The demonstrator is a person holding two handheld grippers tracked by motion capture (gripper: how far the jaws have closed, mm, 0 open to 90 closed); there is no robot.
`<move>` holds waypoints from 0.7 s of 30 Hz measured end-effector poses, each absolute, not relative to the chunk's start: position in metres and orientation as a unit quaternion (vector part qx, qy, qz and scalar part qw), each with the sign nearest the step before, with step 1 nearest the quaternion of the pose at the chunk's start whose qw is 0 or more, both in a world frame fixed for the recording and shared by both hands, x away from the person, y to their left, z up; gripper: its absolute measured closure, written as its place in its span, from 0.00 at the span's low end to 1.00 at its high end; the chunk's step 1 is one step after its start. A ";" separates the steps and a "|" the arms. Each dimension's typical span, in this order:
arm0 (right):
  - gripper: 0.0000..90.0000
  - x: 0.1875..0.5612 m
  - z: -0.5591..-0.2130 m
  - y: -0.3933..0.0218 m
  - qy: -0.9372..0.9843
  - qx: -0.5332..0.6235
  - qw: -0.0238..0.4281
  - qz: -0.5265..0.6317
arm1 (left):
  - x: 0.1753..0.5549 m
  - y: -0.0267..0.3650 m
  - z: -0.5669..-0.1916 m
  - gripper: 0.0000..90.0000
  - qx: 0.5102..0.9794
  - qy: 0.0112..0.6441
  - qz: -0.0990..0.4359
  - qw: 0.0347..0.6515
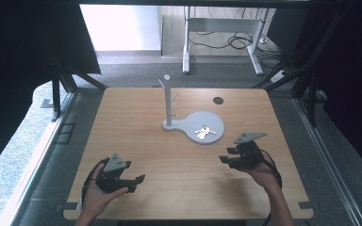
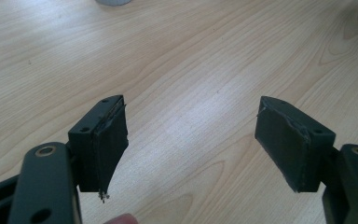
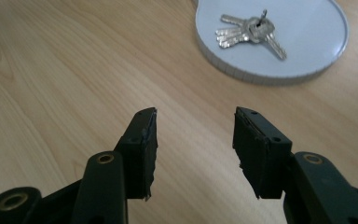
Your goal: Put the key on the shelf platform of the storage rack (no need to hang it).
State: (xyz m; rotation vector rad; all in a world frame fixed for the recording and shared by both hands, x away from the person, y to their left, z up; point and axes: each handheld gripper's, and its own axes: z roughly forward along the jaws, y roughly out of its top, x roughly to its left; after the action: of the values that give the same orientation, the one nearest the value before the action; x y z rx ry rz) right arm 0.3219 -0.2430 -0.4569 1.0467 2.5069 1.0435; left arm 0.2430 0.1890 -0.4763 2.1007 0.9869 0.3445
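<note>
Wooden counter with a pale grey stand near its middle: upright post with short side pegs, rising from the narrow end of a flat round tray. Keys lying flat on the tray, toward its near side, fanned out from one ring. Small dark round hole in the counter beyond the tray, toward the far right corner.

Left gripper low at the near left of the counter, cradled in the left hand, jaws pointing right and spread wide with nothing between them. Grey three-cornered plate on top. In the left gripper view, left gripper over bare wood grain, pads wrapped in dark, slightly frayed tape, a sliver of the stand's base at the top edge, a fingertip just showing at the bottom edge.

Right gripper at the near right, held in the right hand, just short of the tray's near rim, jaws aimed left and toward the tray, likewise parted and empty. In the right gripper view, right gripper above bare counter, the tray ahead and a little to the right, keys resting on it, apart from the jaws. Cable trailing back from each gripper along the forearm.

Beyond the counter, grey carpet, a white desk frame and loose cables on the floor.
</note>
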 end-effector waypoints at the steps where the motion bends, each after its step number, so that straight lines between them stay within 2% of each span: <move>1: 0.56 0.317 -0.460 -0.247 0.853 0.360 0.115 0.360 | 0.243 0.189 -0.477 0.28 0.826 0.388 0.135 0.387; 8: 0.56 0.291 -0.481 -0.266 0.846 0.373 0.119 0.361 | 0.243 0.186 -0.478 0.28 0.826 0.387 0.134 0.387; 21: 0.56 0.286 -0.504 -0.272 0.853 0.384 0.108 0.336 | 0.242 0.187 -0.475 0.28 0.825 0.385 0.136 0.392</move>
State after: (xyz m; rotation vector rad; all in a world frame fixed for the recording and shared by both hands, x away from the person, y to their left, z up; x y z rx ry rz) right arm 0.2856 -0.2718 -0.5040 1.1300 2.5104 0.9894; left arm 0.2418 0.1872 -0.4753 2.0946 0.9767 0.3447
